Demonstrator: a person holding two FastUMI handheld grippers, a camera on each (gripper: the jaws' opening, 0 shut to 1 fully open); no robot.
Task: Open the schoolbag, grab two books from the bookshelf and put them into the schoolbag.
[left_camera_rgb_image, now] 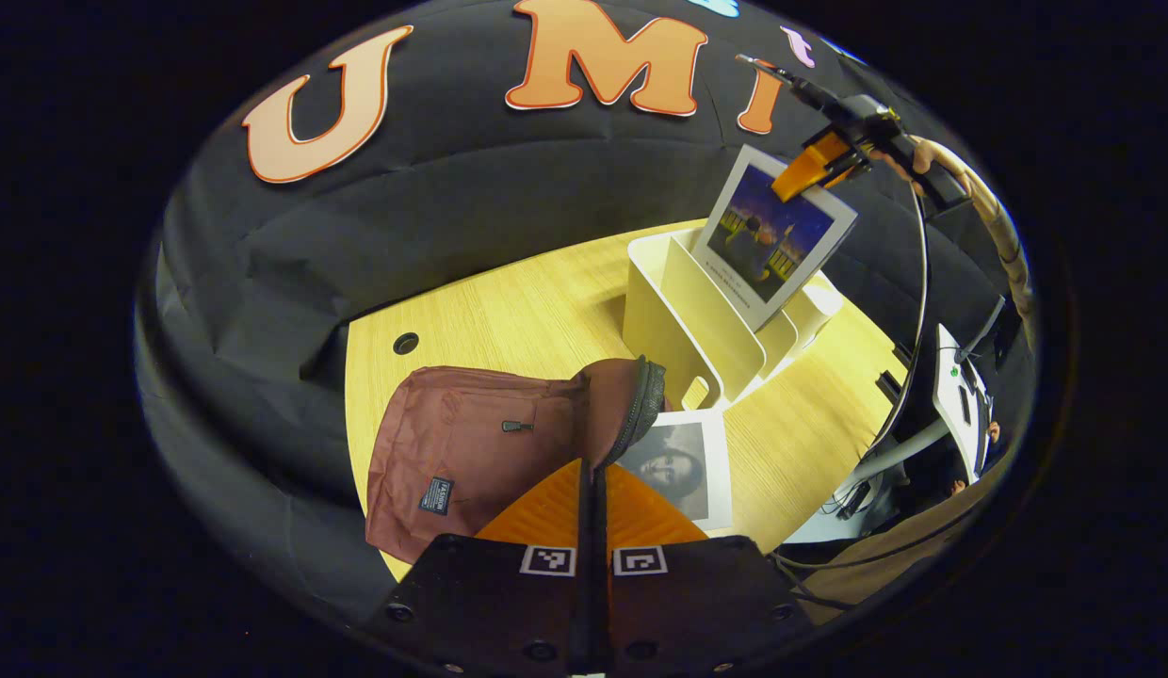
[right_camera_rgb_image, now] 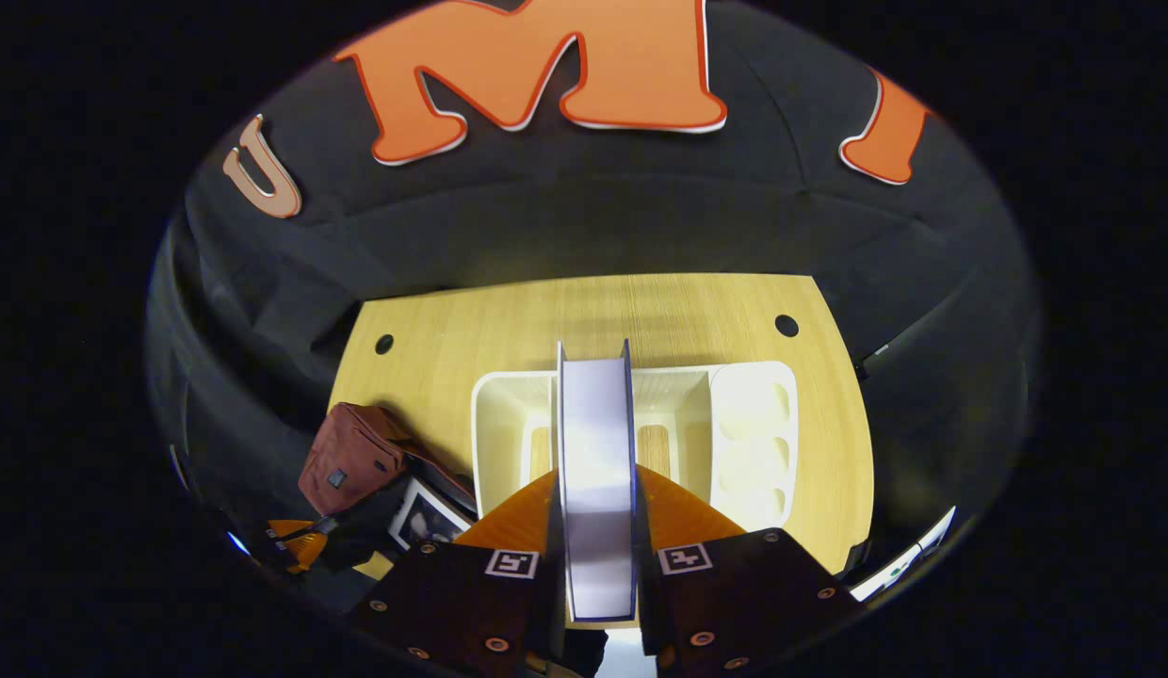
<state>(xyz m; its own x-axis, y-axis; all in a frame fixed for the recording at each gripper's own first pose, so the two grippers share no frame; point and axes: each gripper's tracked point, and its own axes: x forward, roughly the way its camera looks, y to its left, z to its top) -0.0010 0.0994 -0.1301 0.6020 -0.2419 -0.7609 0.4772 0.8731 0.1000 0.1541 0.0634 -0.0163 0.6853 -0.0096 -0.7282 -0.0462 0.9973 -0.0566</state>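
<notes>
We see a maroon schoolbag (left_camera_rgb_image: 471, 452) with a dark zip and a small dark label lying on a pale wood-grain surface (left_camera_rgb_image: 509, 311), beside a cream-white bookshelf (left_camera_rgb_image: 697, 330). One book (left_camera_rgb_image: 774, 235) has a white-bordered cover of deep blue and purple, another book (left_camera_rgb_image: 683, 461) a grey monochrome picture. Both grippers have orange fingers (left_camera_rgb_image: 556, 513) and black-and-white square markers.

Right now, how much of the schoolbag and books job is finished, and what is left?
Done: the schoolbag is unzipped; the left gripper pinches its opening edge, and one grey-cover book lies partly in the mouth. In hand: the right gripper clamps the second book, raised over the white bookshelf. Left: carrying that book to the bag and putting both fully inside.
</notes>
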